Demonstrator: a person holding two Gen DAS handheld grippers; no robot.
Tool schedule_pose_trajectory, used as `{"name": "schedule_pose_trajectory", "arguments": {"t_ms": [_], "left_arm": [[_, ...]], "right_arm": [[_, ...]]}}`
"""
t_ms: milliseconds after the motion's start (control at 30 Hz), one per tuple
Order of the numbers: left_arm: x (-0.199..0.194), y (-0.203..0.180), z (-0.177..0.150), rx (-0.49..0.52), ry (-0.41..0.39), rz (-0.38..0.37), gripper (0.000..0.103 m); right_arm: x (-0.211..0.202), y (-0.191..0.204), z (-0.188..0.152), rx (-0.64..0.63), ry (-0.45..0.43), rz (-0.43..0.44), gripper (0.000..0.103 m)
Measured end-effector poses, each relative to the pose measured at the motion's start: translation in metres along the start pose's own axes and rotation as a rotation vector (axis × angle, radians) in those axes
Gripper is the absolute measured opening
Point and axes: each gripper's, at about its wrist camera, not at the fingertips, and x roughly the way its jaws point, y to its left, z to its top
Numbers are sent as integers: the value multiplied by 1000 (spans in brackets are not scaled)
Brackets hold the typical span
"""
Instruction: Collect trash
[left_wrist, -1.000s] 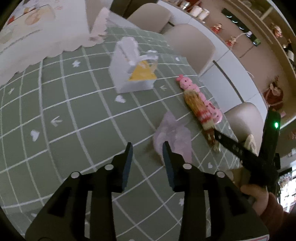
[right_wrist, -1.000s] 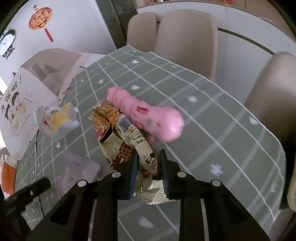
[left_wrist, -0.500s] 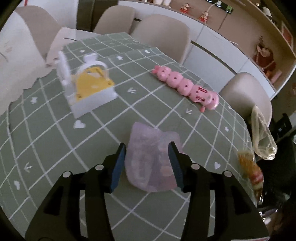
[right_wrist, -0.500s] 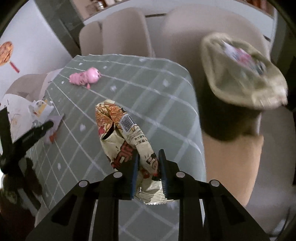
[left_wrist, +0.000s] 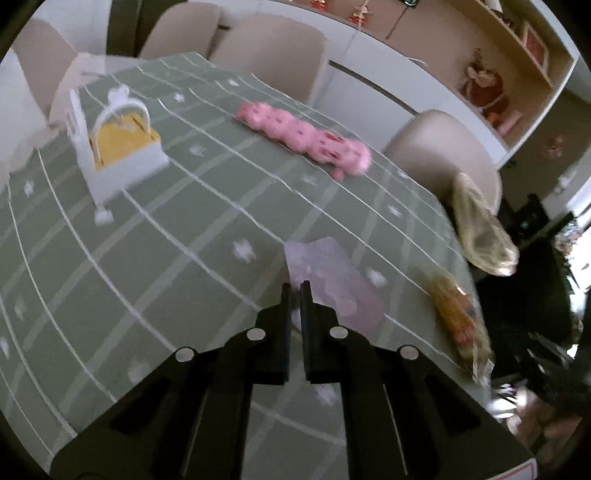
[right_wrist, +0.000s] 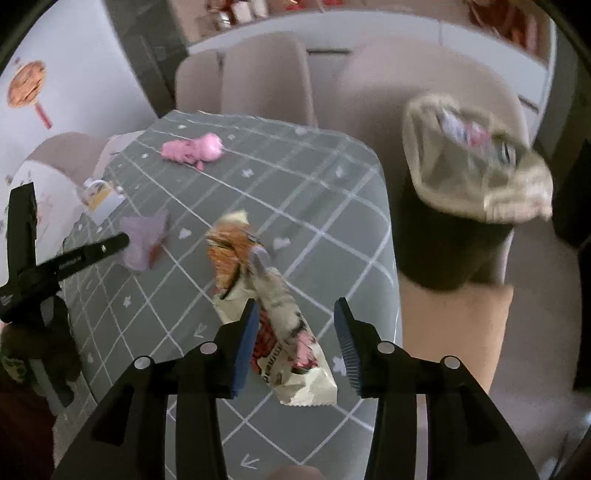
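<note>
On left wrist view, I see left gripper (left_wrist: 295, 291) nipped tight on edge of pale purple wrapper (left_wrist: 332, 284) lying on green checked tablecloth (left_wrist: 147, 240). Right wrist view: right gripper (right_wrist: 295, 336) spread apart, snack wrapper (right_wrist: 273, 306) between fingers, lined bin (right_wrist: 469, 184) beyond table edge.
</note>
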Motion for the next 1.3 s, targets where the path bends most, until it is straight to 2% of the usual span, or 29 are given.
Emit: {"name": "schedule_pose_trajectory", "arguments": {"t_ms": [100, 200, 267, 333, 367, 400, 467, 567, 700, 900, 1033, 1067, 1100, 1133, 1200, 1300], "left_arm": [[-9, -7, -17, -4, 25, -28, 3], [-15, -12, -29, 1, 38, -24, 3], [-20, -13, -33, -3, 43, -18, 3], [-25, -14, -35, -7, 42, -15, 3], [-29, -16, -36, -4, 36, -12, 2], [-32, -19, -35, 0, 31, -9, 2], [-40, -26, -34, 10, 15, -6, 2], [-50, -40, -31, 22, -8, -6, 2], [-66, -64, -26, 54, -46, -13, 2], [-87, -101, -19, 118, -98, -17, 2], [-96, -100, -16, 84, -138, -12, 2], [-98, -93, -17, 62, -157, -25, 4], [-98, -86, -18, 44, -174, -25, 10], [-95, -78, -21, 29, -184, -12, 22], [-90, -67, -28, 12, -185, 11, 33], [-69, -56, -43, -19, -143, 59, 33]], "right_arm": [[9, 10, 14, -66, 14, 14, 40], [28, 18, 24, -137, 18, -49, 40], [40, 15, 25, -140, 49, -62, 40], [46, 7, 24, -102, 86, -27, 40], [43, 2, 23, -78, 99, 23, 40], [40, 0, 21, -75, 107, 55, 29], [34, 0, 17, -103, 108, 50, 17], [16, -2, 8, -127, 105, 67, 12], [-9, -12, 3, -107, 73, 84, 11], [-71, -40, 3, -38, -46, 93, 11], [-105, -57, 3, -27, -124, 78, 11], [-109, -61, 3, -25, -134, 73, 11], [-114, -67, 1, -21, -141, 67, 11], [-116, -72, 0, -18, -144, 64, 11], [-120, -86, -6, -7, -154, 57, 11], [-122, -106, -15, 36, -159, 60, 11]]}}
